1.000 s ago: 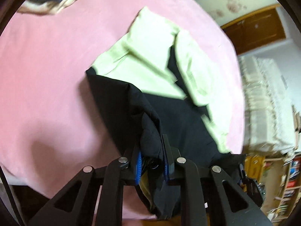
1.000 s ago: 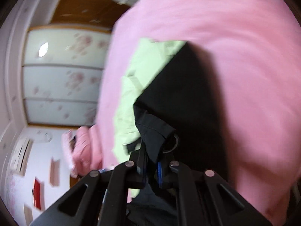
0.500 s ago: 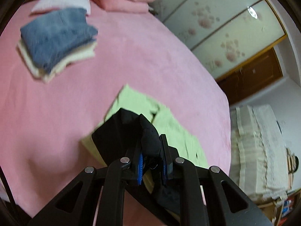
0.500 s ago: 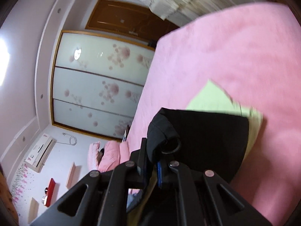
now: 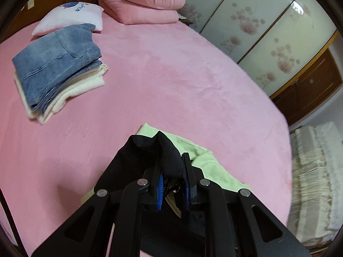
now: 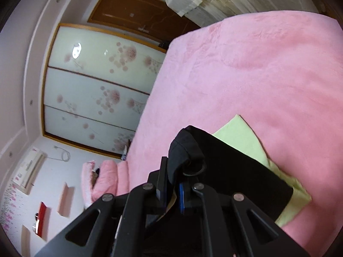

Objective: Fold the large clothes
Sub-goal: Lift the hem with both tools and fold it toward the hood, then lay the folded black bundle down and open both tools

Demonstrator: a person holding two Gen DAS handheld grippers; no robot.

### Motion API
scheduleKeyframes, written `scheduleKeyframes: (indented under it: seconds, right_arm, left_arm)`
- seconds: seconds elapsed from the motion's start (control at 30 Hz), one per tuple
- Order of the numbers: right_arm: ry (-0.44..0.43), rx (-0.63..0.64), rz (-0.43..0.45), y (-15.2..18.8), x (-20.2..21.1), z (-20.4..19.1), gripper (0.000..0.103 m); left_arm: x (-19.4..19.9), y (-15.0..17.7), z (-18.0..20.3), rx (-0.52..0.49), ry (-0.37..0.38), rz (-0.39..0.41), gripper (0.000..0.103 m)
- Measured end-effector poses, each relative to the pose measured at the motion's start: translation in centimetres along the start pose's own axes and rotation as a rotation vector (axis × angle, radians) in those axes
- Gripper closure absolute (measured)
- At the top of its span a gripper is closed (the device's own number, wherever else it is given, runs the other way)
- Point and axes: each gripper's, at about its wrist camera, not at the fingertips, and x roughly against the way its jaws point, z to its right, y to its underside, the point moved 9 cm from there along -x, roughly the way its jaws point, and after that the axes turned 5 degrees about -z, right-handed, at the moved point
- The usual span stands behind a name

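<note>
Both grippers, left gripper [image 5: 172,172] and right gripper [image 6: 172,176], clamp the black-and-pale-green fabric garment [image 5: 137,160] above the pink plush bedspread [image 5: 171,75]; at twelve o'clock, bunched cloth may slip, skewing the fold.

The black and light-green garment [image 5: 199,162] is mostly hidden: in the left wrist view its lower part disappears behind the left gripper [image 5: 172,171] and the black linkage, and how far it hangs cannot be told. In the right wrist view the right gripper [image 6: 171,171] covers the pinched fold, so the pads' contact is only partly seen, and a dark ring [image 6: 194,168] on the cloth is too unclear to identify. Under the folded jeans [image 5: 55,62], the cream items [image 5: 64,94] show only their edges. The pillow [image 5: 70,16] print is too small to read. The beige stack [image 5: 310,171] is blurred.
</note>
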Motion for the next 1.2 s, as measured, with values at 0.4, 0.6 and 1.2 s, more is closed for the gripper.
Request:
scheduleKeyframes:
  seconds: [0.4, 0.6, 1.2]
  right_arm:
    - [0.169, 0.129, -0.095, -0.1, -5.9, 1.4, 0.076]
    - [0.258, 0.254, -0.072, 1.7, -4.2, 1.4, 0.071]
    - [0.413, 0.39, -0.212, 11.5, -2.2, 2.8, 0.066]
  left_arm:
    - [-5.9, 0.6, -0.8, -0.08, -0.187, -0.097, 0.024]
    - [-4.5, 2.8, 0.1, -0.241, -0.218, -0.092, 0.02]
    - [-17.2, 7.6, -0.2, -0.585, -0.165, -0.218, 0.034]
